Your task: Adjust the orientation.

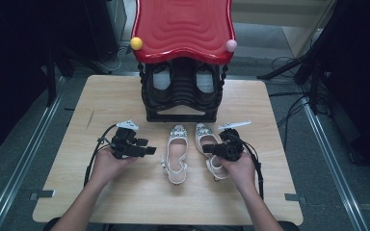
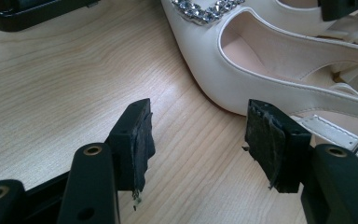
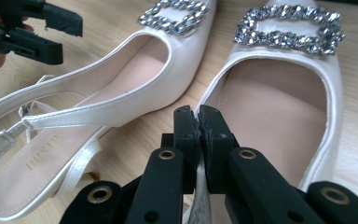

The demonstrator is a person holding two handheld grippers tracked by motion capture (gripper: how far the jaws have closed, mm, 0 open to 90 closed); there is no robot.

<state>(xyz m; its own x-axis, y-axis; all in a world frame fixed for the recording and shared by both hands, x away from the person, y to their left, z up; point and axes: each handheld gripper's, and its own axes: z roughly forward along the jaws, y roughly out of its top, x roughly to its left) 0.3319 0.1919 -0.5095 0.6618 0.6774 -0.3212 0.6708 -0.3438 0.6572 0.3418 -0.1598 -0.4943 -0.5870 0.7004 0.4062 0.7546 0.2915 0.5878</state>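
the right gripper is pinching the smooth white rim of the right shoe, jaws nearly closed. both glossy pointed slingbacks with sparkling square buckles are lying side by side on the pale woodgrain table. the left gripper is holding its jaws wide, empty, beside the left shoe.

Left gripper was held low at 9 o'clock, jaws spread wide, pointing toward 3. Right gripper sat at 3 o'clock, jaws pressed together, pointing toward 9.
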